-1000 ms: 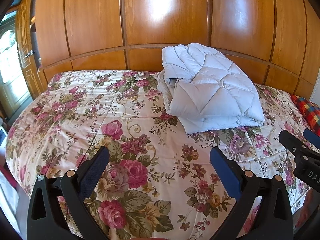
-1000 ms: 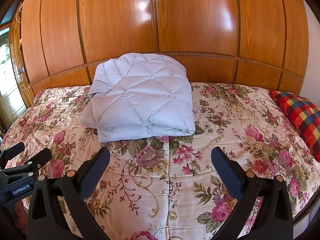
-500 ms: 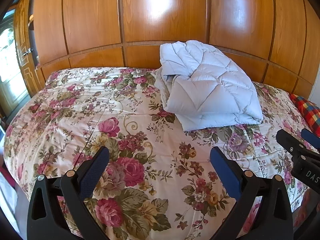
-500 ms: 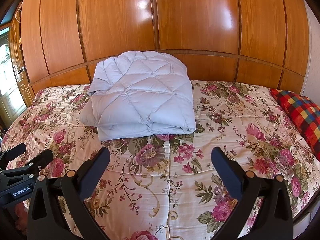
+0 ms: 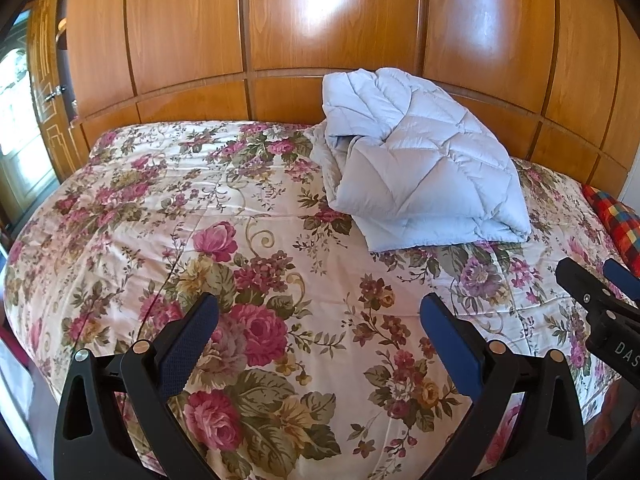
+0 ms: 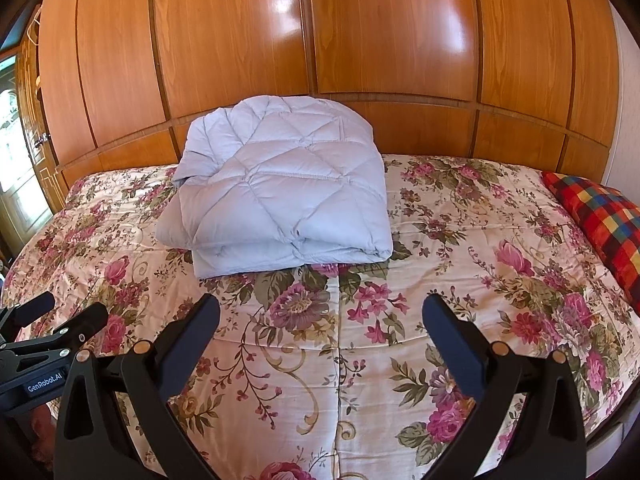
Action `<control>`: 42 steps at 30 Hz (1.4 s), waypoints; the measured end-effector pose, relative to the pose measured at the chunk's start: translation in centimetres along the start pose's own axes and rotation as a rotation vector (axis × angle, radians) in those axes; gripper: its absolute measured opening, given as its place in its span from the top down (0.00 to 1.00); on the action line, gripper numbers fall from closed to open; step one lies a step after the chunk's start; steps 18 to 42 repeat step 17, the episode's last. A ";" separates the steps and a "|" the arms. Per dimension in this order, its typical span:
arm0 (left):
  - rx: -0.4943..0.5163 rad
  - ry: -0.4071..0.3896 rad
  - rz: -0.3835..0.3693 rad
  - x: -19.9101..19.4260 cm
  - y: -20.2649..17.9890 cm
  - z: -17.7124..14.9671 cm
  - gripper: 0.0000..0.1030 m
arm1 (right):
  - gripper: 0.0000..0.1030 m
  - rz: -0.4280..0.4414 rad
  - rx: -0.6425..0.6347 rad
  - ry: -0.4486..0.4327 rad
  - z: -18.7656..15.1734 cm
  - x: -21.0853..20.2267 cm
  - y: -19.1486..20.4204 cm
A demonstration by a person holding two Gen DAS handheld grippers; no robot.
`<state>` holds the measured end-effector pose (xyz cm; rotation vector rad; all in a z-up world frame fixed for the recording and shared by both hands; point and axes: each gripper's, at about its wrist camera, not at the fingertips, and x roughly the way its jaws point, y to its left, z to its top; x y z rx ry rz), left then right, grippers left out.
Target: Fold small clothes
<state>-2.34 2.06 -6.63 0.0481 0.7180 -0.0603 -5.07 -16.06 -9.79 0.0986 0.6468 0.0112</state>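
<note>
Hovering with left claw and right claw both spread and empty over the bed, better reaching for the jacket hem corners evenly.

Pale blue quilted jacket, floral bedspread

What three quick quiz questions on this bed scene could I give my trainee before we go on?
1. True or false: the left claw holds the pale blue quilted bundle.
2. What lies at the floral bedspread's far right edge?
3. The bundle rests: A) against the wooden headboard, B) at the near edge.

Key: 1 false, both the left and the right claw are open and empty. 2 a checked cushion. 3 A.
</note>
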 end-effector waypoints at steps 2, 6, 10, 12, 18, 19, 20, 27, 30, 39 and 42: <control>0.001 0.005 -0.002 0.1 0.0 0.0 0.03 | 0.02 0.003 0.000 0.004 0.0 0.2 0.0; 0.004 0.012 -0.004 0.5 -0.2 0.0 0.03 | 0.02 0.005 0.001 0.009 0.0 0.5 0.0; 0.009 0.027 -0.004 1.0 -0.3 0.0 0.03 | 0.02 0.005 0.003 0.013 0.1 0.9 -0.1; 0.011 0.038 0.001 1.4 -0.3 0.1 0.03 | 0.02 0.000 0.005 0.019 0.3 1.4 -0.3; -0.004 0.089 0.015 3.4 0.5 0.5 0.03 | 0.02 -0.013 0.032 0.028 1.1 3.2 -2.4; -0.004 0.089 0.015 3.4 0.5 0.5 0.03 | 0.02 -0.013 0.032 0.028 1.1 3.2 -2.4; -0.004 0.089 0.015 3.4 0.5 0.5 0.03 | 0.02 -0.013 0.032 0.028 1.1 3.2 -2.4; -0.004 0.089 0.015 3.4 0.5 0.5 0.03 | 0.02 -0.013 0.032 0.028 1.1 3.2 -2.4; -0.004 0.089 0.015 3.4 0.5 0.5 0.03 | 0.02 -0.013 0.032 0.028 1.1 3.2 -2.4; -0.004 0.089 0.015 3.4 0.5 0.5 0.03 | 0.02 -0.013 0.032 0.028 1.1 3.2 -2.4; -0.004 0.089 0.015 3.4 0.5 0.5 0.03 | 0.02 -0.013 0.032 0.028 1.1 3.2 -2.4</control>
